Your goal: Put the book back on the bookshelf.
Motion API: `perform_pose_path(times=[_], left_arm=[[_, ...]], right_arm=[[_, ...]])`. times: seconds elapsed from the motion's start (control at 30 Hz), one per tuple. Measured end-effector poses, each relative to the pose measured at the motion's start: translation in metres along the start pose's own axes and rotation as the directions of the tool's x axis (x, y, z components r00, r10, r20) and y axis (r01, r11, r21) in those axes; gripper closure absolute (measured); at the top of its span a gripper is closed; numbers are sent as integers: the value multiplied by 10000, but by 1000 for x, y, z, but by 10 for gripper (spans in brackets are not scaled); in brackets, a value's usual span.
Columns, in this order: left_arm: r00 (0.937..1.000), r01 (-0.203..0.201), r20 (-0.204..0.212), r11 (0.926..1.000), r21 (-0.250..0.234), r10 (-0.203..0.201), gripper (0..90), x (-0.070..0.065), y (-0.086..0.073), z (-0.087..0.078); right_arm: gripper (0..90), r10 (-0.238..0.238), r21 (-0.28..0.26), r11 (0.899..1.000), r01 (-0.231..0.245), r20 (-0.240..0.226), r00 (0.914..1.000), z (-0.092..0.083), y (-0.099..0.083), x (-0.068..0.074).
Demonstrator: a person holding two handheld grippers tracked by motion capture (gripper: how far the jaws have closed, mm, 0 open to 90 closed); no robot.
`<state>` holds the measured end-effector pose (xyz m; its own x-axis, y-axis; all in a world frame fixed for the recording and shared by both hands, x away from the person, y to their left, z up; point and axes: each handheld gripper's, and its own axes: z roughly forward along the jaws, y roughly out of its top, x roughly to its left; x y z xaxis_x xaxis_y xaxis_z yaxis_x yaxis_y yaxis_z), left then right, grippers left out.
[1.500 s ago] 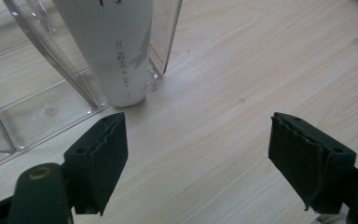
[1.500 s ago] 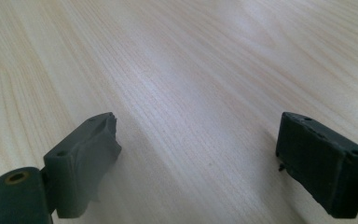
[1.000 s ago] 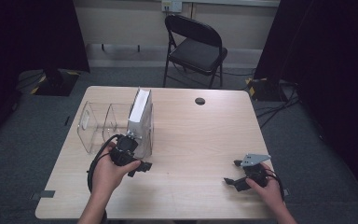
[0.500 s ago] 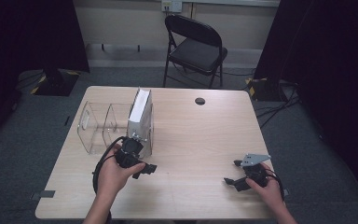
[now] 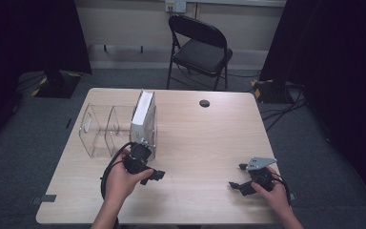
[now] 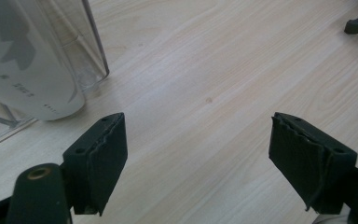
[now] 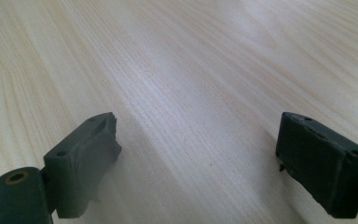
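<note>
Two grippers wait low over a pale wooden bench (image 5: 205, 143), which carries everything else. Behind it on the floor stands a dark folding chair (image 5: 199, 50), well apart from the work. Next in size is a clear plastic organiser (image 5: 97, 131) with upright dividers, sitting on the bench's left half; a white book (image 5: 142, 117) stands upright in its rightmost compartment, propped by the walls so it does not topple. In the left gripper view the book's lower corner (image 6: 23, 65) shows behind the clear wall. The left gripper (image 5: 153, 175) lies just in front of that compartment, jaws spread wide with nothing between them, aimed across bare wood rather than at the book; my guess is that its part with the book is done. The right gripper (image 5: 238, 183) rests near the front right edge, jaws likewise wide and empty, seemingly parked out of the way. Smallest is a dark round cap (image 5: 204, 103) near the far edge.
</note>
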<state>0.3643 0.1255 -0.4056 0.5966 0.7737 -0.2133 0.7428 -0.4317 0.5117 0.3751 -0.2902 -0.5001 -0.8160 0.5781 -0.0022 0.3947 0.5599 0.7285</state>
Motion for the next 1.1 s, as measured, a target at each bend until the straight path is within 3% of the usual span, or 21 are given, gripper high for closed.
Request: perform_pose_path(times=[1.1], left_arm=[[9980,-404,496,9991,146,396,198,-16,2,36]], right_arm=[[117,-17,-9,10000,17,1,10000,0,0,0]])
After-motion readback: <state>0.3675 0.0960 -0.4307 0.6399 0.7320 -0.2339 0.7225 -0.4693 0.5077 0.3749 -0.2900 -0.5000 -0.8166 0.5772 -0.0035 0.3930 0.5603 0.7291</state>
